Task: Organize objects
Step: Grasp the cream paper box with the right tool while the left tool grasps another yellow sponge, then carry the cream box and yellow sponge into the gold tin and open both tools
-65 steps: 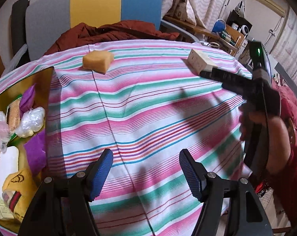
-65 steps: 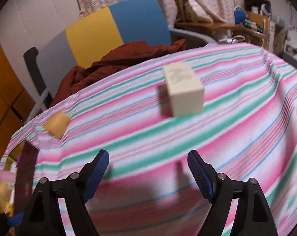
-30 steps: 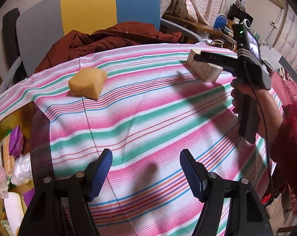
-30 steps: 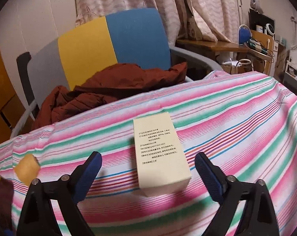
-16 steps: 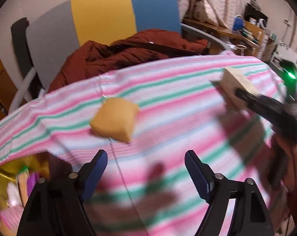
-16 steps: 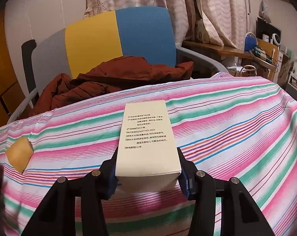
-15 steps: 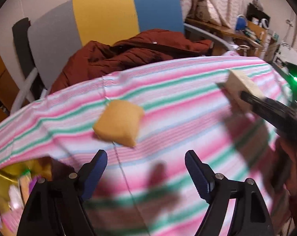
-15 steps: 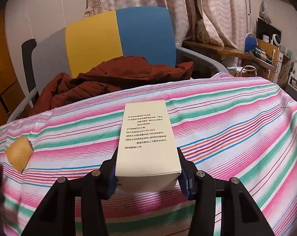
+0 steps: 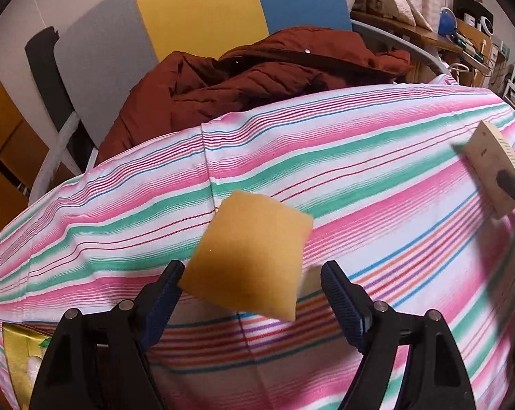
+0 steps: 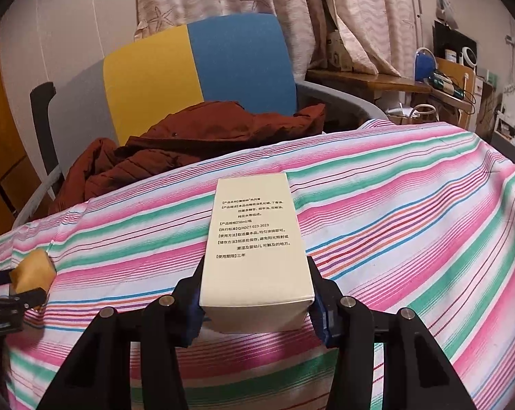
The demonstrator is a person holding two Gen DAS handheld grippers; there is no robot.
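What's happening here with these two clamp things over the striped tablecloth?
A person is tidying a table with a handheld gripper in each hand. The right gripper is shut on a cream box with printed text, which lies lengthwise between its fingers above the striped tablecloth. The left gripper is open, its fingers to either side of a yellow sponge but not yet closed on it. Behind the table, a rust-red jacket lies on a chair.

sponge (image 9: 247,254) left of box (image 10: 257,239)
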